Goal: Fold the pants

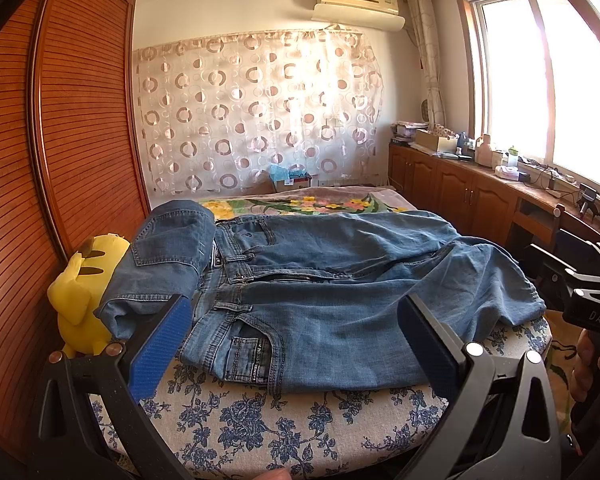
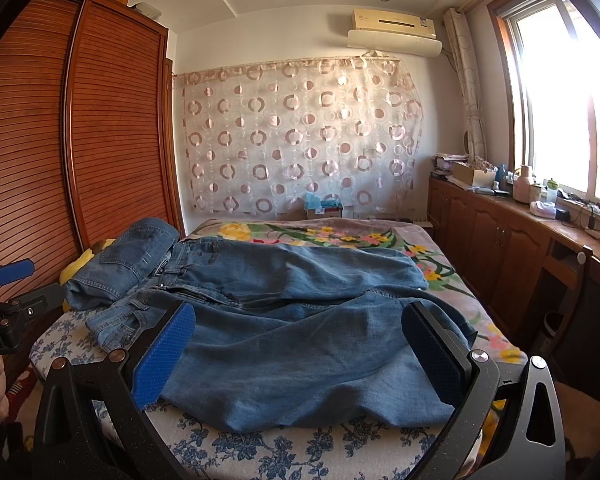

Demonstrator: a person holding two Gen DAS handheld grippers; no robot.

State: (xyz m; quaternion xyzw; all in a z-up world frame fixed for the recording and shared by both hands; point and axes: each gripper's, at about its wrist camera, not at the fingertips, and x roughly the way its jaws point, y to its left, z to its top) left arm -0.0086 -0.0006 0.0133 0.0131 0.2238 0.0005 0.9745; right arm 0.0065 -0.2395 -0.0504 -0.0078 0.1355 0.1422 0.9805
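Blue jeans (image 1: 340,292) lie spread across the bed, front side up, waistband at the left and legs running right. My left gripper (image 1: 296,344) is open, its blue pads wide apart just short of the front pocket and near edge. Over the near leg (image 2: 300,364), close to the hem, my right gripper (image 2: 300,356) stands open too. Neither holds any cloth. A bunched piece of denim with a back pocket (image 1: 168,252) rests at the waist's left end; I cannot tell whether it belongs to the same pants.
A yellow plush toy (image 1: 80,300) sits under the bunched denim by the slatted wardrobe (image 1: 80,120). The bed has a blue-flowered sheet (image 1: 260,420) and a floral blanket (image 2: 340,240) behind. Wooden cabinets (image 1: 460,192) with clutter run under the window on the right.
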